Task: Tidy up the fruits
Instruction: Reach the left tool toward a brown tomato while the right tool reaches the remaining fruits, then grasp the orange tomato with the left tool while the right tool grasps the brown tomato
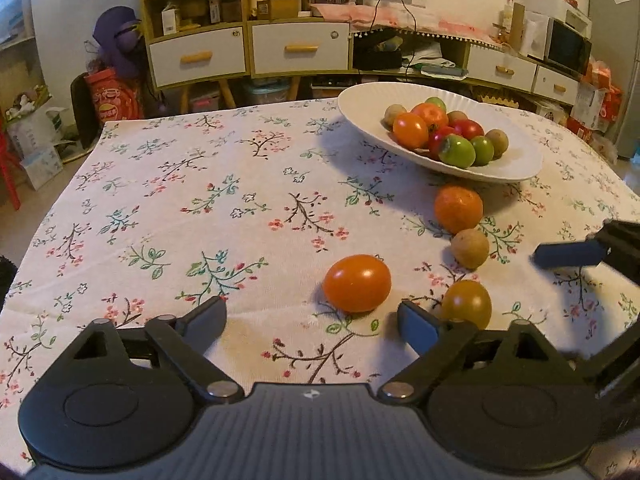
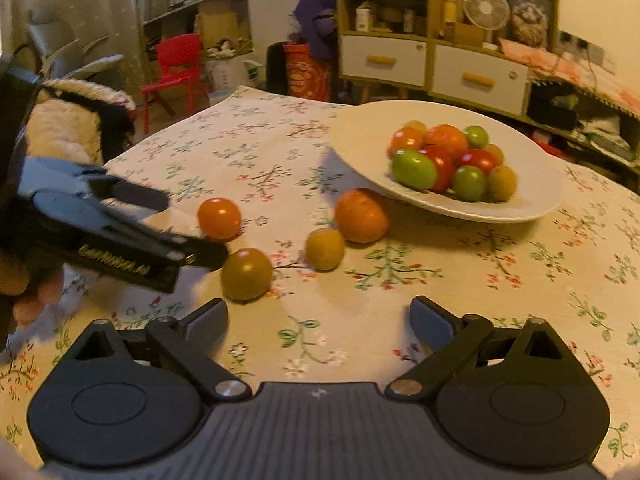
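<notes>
"Where had the fruit got to when you looked?"

"Most of it sat heaped in the white plate (image 1: 516, 160) on the far right of the flowered tablecloth (image 1: 180, 208): red, green, orange and brownish pieces piled together. Four were loose on the cloth on the near side of the plate. A tangerine (image 1: 458, 208) lay under the plate's near rim, with a small brown fruit (image 1: 470, 248) just beside it on the near side. Nearer again were an orange tomato (image 1: 357, 283) and a darker, amber tomato (image 1: 466, 303)."

"And the grippers?"

"The left gripper (image 1: 312, 320) was low over the cloth with its fingers spread wide and nothing between the pads. The orange tomato lay just beyond the gap, not touched. The amber one sat by the right-hand finger; I couldn't tell whether they met. The right gripper (image 2: 319, 316) was also splayed, with only bare cloth between its pads and the loose fruit further off to its left."

"Could you see the person?"

"A hand (image 2: 28, 292) gripped the left tool, and a fuzzy cream sleeve (image 2: 68, 132) with a dark edge showed above it. From the left side, one blue pad of the right gripper poked in at the right edge."
</notes>
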{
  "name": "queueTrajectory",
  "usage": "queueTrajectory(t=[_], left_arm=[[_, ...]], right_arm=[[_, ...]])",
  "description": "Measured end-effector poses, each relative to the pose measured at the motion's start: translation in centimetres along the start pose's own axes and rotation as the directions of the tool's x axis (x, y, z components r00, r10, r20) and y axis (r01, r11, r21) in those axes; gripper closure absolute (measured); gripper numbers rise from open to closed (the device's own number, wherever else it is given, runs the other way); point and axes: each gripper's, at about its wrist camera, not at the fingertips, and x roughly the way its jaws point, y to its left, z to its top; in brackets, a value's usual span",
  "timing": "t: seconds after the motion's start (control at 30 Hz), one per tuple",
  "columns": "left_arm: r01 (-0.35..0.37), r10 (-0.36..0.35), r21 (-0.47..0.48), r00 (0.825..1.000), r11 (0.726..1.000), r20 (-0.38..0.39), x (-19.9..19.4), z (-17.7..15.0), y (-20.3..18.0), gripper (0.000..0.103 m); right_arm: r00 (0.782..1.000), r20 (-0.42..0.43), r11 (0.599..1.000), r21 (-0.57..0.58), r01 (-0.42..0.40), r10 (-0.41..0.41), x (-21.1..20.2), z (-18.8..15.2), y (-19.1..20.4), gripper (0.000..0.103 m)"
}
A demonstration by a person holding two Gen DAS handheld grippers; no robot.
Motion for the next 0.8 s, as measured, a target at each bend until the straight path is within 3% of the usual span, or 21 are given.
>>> queueTrajectory(t=[0.2,0.47,0.8], left_arm=[[0.024,-0.025,0.002,1.000,1.000,0.011,0.1,0.3,-0.4,0.024],[0.047,-0.047,0.014,0.999,0.999,0.000,0.1,0.8,-1.1,0.046],[0.059,-0.059,0.016,0.998,0.998,-0.002,0.2,1.0,-1.4,0.065]], right_arm=[[1.000,0.008,0.998,-0.067,-0.023,0.023,0.2,0.1,1.6,0.020],[0.999,0.020,0.997,-0.074,-0.034,0.035,0.7,0.7,2.5,0.040],[0.999,0.025,0.996,-0.082,-0.036,0.038,1.1,1.1,2.9,0.058]])
